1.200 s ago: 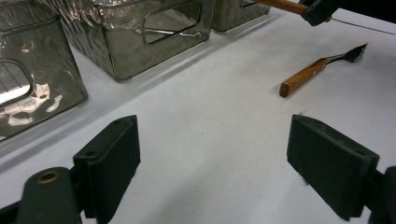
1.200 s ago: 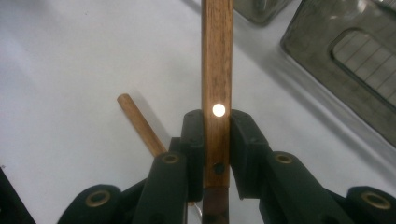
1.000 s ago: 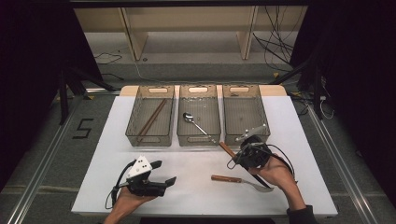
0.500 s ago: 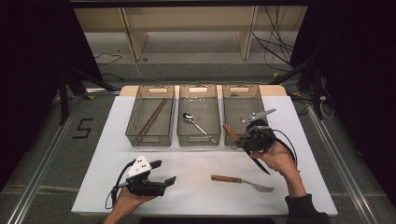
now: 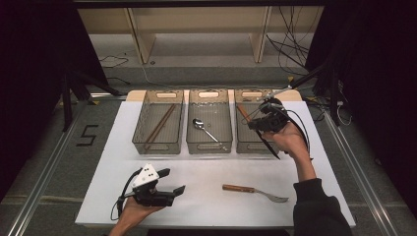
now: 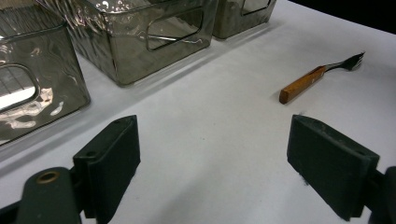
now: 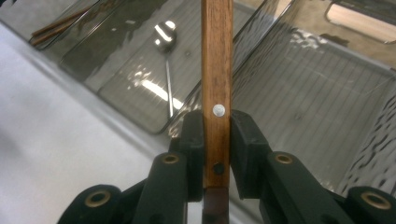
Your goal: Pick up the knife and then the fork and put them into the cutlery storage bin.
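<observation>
The left gripper (image 5: 173, 182) has a black body topped by a white three-cornered plate with dark dots, and a black cable loops off at its 8 o'clock. The right gripper (image 7: 217, 140) shows matte black jaws with brass-ringed pivot holes. A dark sleeve (image 5: 314, 209) covers the right forearm.

We see a white desk (image 5: 206, 196) carrying three smoky grey translucent bins (image 5: 210, 142) with rippled walls and ribbed floors. The knife (image 7: 216, 70) has a warm brown wooden handle with a silver rivet, the fork (image 5: 253, 191) an orange-brown handle, and both grippers have black jaws.
</observation>
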`<move>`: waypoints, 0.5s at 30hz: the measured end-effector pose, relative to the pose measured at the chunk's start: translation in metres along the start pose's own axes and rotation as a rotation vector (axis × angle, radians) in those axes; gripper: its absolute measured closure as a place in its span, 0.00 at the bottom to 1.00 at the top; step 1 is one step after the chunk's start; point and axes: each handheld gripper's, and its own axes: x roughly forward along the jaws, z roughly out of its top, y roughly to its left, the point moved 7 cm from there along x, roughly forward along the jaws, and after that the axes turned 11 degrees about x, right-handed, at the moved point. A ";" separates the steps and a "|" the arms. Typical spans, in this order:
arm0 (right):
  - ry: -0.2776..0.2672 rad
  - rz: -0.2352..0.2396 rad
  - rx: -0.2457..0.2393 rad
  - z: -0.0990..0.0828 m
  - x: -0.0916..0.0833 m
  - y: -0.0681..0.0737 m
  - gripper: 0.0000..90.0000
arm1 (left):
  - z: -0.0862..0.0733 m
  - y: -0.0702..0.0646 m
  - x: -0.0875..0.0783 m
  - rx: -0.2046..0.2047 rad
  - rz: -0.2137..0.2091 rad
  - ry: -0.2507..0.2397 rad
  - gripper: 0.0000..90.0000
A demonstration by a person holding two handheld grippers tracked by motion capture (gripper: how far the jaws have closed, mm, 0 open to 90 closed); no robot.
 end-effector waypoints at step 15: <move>-0.004 -0.050 0.056 0.042 0.017 -0.025 0.86 | 0.001 0.001 -0.001 -0.014 -0.005 -0.011 0.19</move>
